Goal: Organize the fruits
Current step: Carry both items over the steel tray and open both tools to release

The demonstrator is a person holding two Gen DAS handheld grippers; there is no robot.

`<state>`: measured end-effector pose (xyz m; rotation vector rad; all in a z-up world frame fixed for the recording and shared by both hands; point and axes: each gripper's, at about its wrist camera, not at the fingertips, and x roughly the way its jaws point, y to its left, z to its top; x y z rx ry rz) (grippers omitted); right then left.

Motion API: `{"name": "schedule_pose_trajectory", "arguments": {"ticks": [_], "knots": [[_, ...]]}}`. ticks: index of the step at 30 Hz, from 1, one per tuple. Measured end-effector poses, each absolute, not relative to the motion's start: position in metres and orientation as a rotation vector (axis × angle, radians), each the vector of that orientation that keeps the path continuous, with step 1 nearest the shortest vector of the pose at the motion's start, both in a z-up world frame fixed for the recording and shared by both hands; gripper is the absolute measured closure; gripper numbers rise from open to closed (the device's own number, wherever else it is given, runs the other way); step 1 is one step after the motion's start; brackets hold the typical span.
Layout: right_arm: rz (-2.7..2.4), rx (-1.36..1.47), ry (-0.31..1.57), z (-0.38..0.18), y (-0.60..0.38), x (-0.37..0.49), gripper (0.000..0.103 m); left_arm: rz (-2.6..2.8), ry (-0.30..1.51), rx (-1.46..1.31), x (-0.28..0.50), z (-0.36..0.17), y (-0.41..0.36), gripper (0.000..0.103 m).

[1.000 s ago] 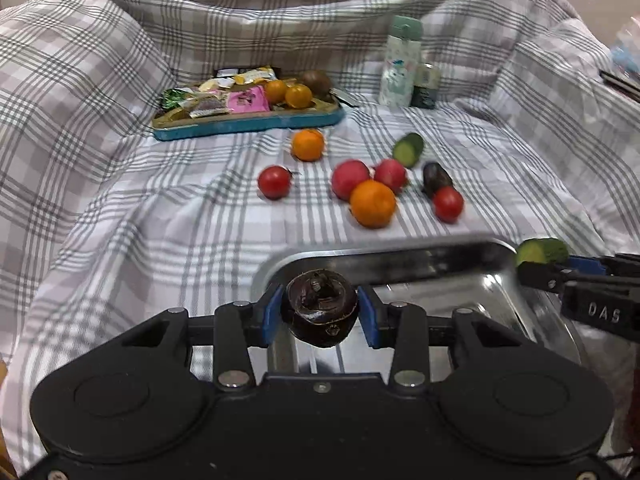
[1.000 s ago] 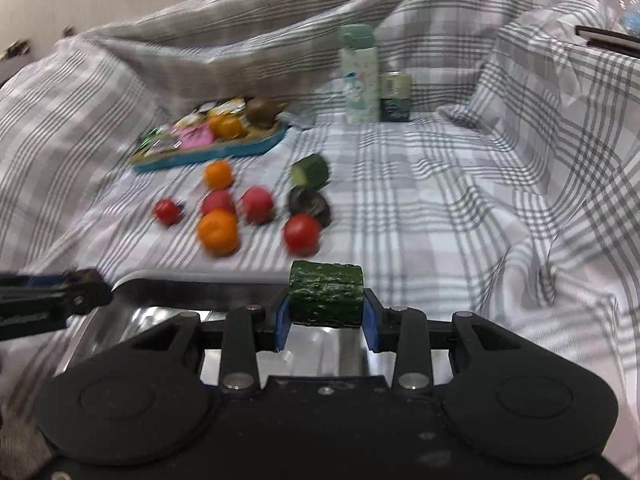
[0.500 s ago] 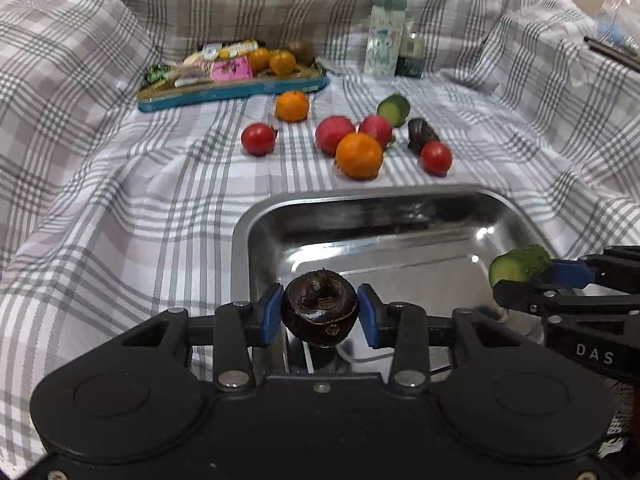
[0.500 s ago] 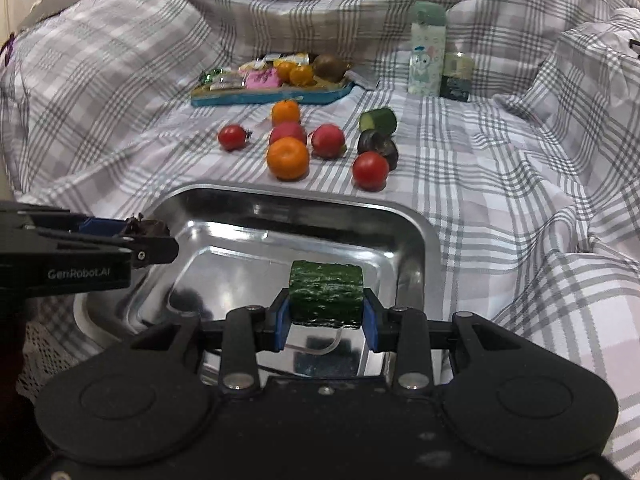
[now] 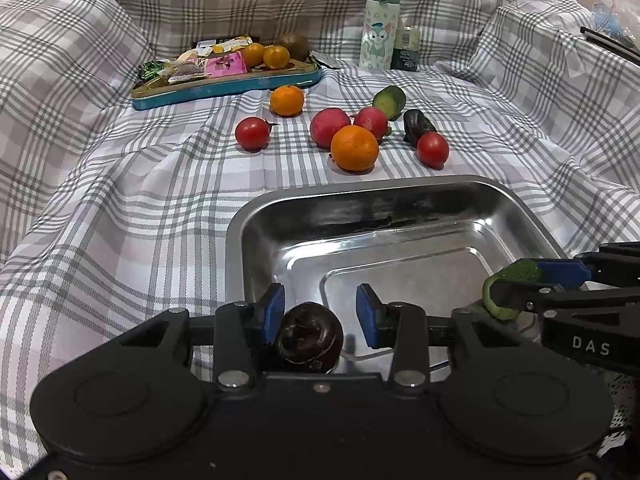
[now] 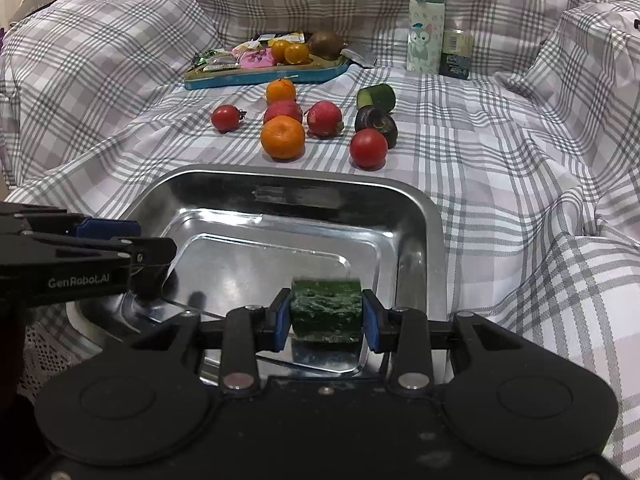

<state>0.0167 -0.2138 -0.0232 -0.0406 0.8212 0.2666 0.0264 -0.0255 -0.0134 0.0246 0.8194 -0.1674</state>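
Left wrist view: left gripper [image 5: 320,314] stands wide, pads clear of the dark fruit [image 5: 310,338], which sits low between them over the near edge of the steel tray [image 5: 240,216]. Risk: round and glossy, it may roll on the slick floor. Right gripper [image 5: 520,294] shows at the right edge. Right wrist view: right gripper [image 6: 325,314] is clamped on a cucumber piece [image 6: 325,308], a warty green cylinder, above the tray's near right corner. Risk: released there, it could land on its curved side and trundle. Remaining tomatoes and oranges lie on soft plaid cloth [image 6: 500,168] beyond.
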Motion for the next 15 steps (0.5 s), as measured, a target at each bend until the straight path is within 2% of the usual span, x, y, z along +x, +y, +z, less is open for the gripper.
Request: {"name": "schedule_pose_trajectory", "arguments": {"ticks": [15], "knots": [[0.245, 0.019, 0.770, -0.0183, -0.2211, 0.0149, 0.064, -0.164, 0.813, 0.028, 0.0251, -0.0126, -0.0261, 0.055]]}}
